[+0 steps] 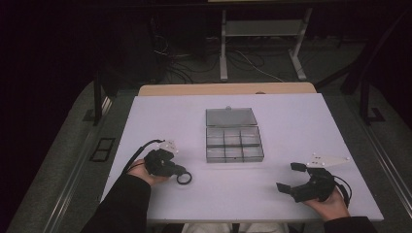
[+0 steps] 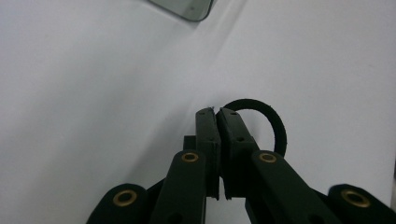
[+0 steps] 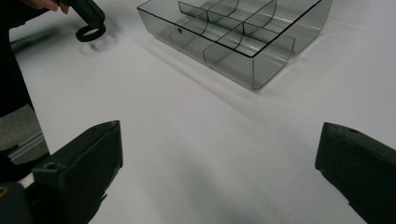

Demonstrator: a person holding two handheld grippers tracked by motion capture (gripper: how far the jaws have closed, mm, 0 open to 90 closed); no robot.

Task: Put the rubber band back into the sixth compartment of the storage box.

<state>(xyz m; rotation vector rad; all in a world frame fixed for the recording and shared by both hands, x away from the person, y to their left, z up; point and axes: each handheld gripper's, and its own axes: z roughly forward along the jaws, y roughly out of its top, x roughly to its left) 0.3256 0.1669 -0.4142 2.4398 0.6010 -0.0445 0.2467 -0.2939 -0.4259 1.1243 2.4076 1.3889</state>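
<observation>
High view first: holding a black ring (image 1: 184, 178) by its rim in the left gripper (image 1: 179, 171), very low over the white table (image 1: 243, 199) or on it, hard to say which, at the near left of the clear box (image 1: 234, 159). Correct? (A)

Correct. Confirmed in the left gripper view: pinched tight on the band of the ring, pads (image 2: 208, 126) nearly together, most of the loop sticking out to one side. (B)

And the right gripper (image 1: 288, 177)? (A)

Spread wide, holding nothing, resting at the near right of the table, well apart from the box. Better to leave there. (B)

How to do the carry well, then? (A)

Judging the aim to be one of the six open compartments: lift a little first, to avoid dragging the ring on the table. Then travel toward the box and pass over the front wall, not against. (B)

Why with so much care? (A)

Gripped at one edge only, so likely to swing or twist between the pads. Hold level, stop above the middle of one cell, lower close to the floor of the cell, only then open. (B)

Which cell? (A)

Cannot tell; all six looking empty in the right gripper view. Perhaps a front one, nearest to the ring. For the back row, mind the open lid (image 1: 231, 117) lying behind (B)
</observation>
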